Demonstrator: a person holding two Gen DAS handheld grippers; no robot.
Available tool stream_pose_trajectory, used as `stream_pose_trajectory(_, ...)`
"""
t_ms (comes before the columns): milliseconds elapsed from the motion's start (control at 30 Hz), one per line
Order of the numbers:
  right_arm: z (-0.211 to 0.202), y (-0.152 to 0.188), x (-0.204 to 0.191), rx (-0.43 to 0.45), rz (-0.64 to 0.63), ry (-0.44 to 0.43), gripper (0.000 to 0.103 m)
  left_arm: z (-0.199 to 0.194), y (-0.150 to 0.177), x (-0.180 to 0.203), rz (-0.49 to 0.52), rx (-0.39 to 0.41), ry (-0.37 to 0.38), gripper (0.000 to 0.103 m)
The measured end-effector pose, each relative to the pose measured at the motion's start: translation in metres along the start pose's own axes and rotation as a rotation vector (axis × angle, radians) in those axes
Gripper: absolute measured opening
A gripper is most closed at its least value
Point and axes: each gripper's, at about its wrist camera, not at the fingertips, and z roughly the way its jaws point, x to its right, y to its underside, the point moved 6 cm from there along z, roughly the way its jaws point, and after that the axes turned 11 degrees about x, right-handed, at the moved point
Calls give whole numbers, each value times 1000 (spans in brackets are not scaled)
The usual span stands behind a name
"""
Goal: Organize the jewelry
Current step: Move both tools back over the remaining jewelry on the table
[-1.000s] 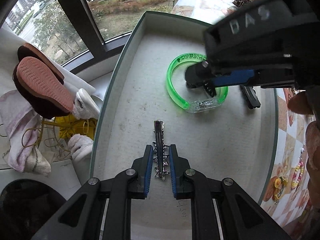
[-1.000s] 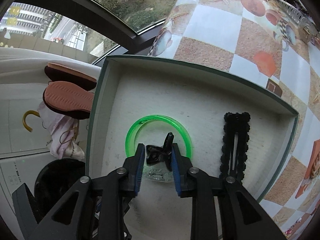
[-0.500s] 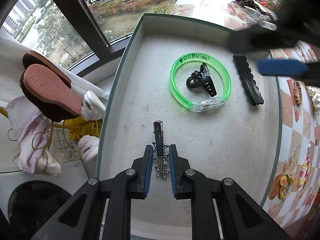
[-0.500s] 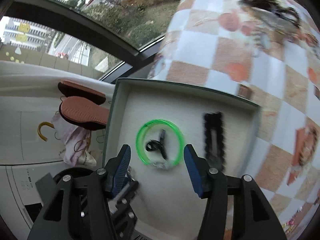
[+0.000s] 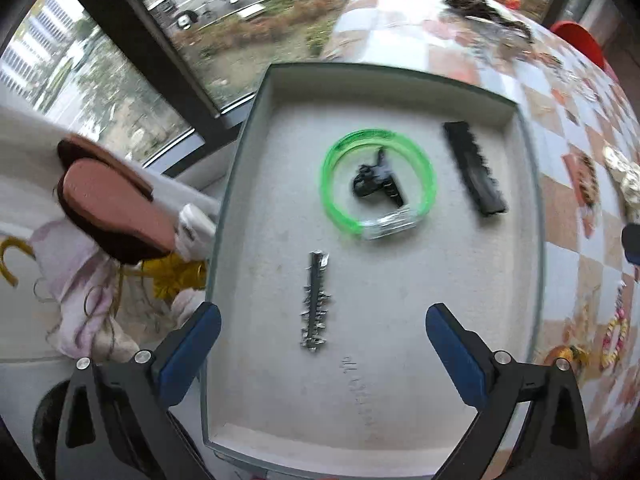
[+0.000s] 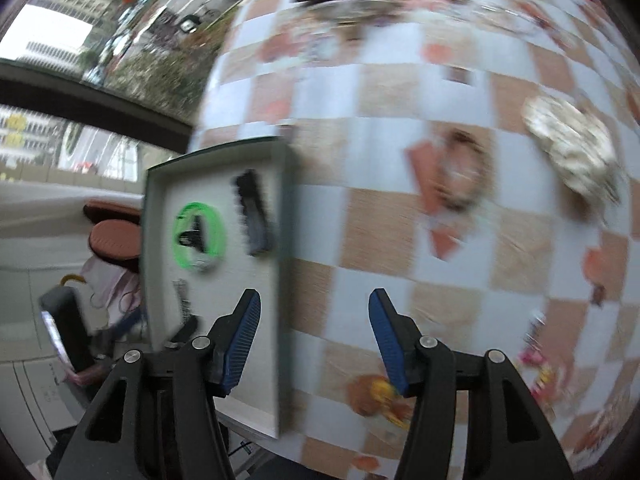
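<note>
Item: silver spiked clip (image 5: 315, 300), lying in tray (image 5: 236, 184). My left gripper (image 5: 322, 340) is opening, nothing between its pads. Right gripper (image 6: 314, 340) parted, empty. I'd lift straight up, avoiding nudging the clip.

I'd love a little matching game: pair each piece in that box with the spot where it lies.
Things:
1. green bangle
2. small black claw clip
3. long black hair clip
4. silver spiky hair clip

Places:
A. between the left gripper's opening jaws, touching neither pad
B. inside the ring
C. alone, nearest the box's wall on the tablecloth side
D. around another piece

Pairs: 1-D, 2-B, 3-C, 4-A
</note>
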Motion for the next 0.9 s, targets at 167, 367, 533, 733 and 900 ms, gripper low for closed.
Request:
stream_pose_trajectory(167, -18, 13, 47, 18, 90, 55, 72, -10, -6, 10, 28, 1, -9, 103)
stream_pose_trajectory(367, -40, 24, 98, 59, 191, 101, 85, -25, -13, 33, 121, 21, -44, 103)
stream_pose_trajectory(533, -56, 34, 131, 100, 237, 113, 103, -35, -19, 63, 179, 21, -20, 103)
stream_pose_trajectory(733, -64, 55, 164, 73, 275, 164, 103, -43, -24, 106, 248, 17, 57, 103)
stream_pose_trajectory(900, -64, 72, 187, 43, 321, 192, 103, -48, -29, 139, 294, 24, 94, 103)
